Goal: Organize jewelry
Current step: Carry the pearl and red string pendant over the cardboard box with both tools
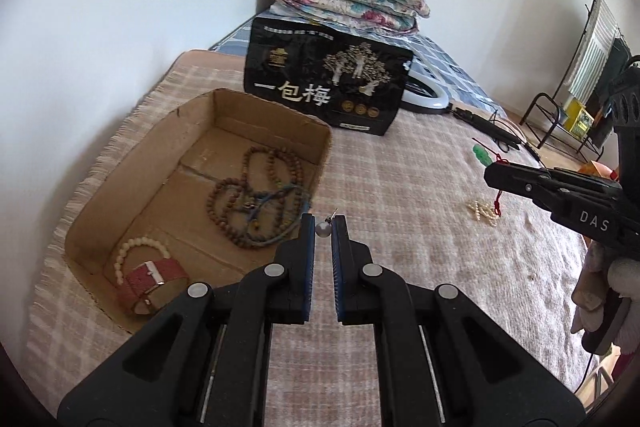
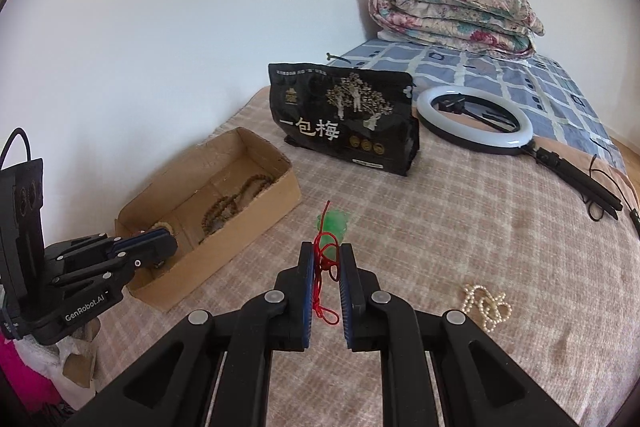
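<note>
My left gripper [image 1: 323, 223] is shut on a small grey pearl earring [image 1: 322, 229], held above the bed just right of the cardboard box [image 1: 132, 193]. The box holds brown bead strands [image 1: 256, 195], a cream bead bracelet [image 1: 136, 247] and a red strap [image 1: 154, 281]. My right gripper [image 2: 326, 251] straddles a red cord [image 2: 320, 279] tied to a green pendant [image 2: 334, 221] lying on the blanket; its jaws stand slightly apart around the cord. A pearl necklace [image 2: 486, 305] lies to its right, also in the left wrist view [image 1: 484, 213].
A black snack bag [image 2: 346, 121] stands behind the box. A ring light [image 2: 476, 123] with stand and cable lies at the back right. A folded floral quilt [image 2: 456, 13] sits at the bed's far end. A wall runs along the left.
</note>
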Action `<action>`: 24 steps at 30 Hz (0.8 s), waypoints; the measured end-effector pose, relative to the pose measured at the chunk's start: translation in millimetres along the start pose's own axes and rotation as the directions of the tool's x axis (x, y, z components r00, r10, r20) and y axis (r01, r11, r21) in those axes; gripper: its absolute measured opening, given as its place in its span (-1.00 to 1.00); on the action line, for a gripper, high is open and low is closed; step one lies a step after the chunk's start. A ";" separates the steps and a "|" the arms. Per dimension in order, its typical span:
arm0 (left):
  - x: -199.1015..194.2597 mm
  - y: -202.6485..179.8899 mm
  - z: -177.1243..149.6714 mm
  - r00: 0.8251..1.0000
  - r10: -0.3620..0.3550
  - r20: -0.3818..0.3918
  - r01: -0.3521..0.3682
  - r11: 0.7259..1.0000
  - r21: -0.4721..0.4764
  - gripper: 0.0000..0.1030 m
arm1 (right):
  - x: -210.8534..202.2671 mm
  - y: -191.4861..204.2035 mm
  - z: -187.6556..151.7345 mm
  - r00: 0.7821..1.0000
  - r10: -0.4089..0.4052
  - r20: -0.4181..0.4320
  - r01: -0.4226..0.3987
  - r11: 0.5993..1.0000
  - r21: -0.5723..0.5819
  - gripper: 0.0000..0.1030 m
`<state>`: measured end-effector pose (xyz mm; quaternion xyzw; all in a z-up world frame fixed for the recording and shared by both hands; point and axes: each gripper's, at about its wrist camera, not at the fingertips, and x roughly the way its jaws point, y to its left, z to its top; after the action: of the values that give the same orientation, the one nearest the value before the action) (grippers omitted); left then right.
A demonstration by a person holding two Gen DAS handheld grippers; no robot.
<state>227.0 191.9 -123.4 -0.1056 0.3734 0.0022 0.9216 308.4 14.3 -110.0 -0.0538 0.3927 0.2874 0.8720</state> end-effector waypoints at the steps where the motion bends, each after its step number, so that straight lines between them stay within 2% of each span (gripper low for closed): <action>1: -1.0 6.4 1.5 1.000 0.009 0.003 -0.009 1.000 -0.006 -0.88 | 2.9 4.7 1.7 1.000 0.008 0.000 -0.008 1.000 -0.005 -0.82; 12: 6.6 70.8 14.8 0.995 0.099 -0.005 -0.099 0.994 -0.052 -0.88 | 32.3 56.5 8.3 0.996 0.087 -0.028 -0.089 0.994 -0.064 -0.82; 24: 6.6 116.3 23.5 0.990 0.144 -0.010 -0.144 0.985 -0.099 -0.88 | 71.4 111.6 13.6 0.982 0.176 -0.074 -0.183 0.977 -0.109 -0.81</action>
<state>238.2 309.7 -134.0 -0.1239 0.3806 0.0872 0.9123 294.2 143.9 -137.1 -0.0776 0.4062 0.3852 0.8250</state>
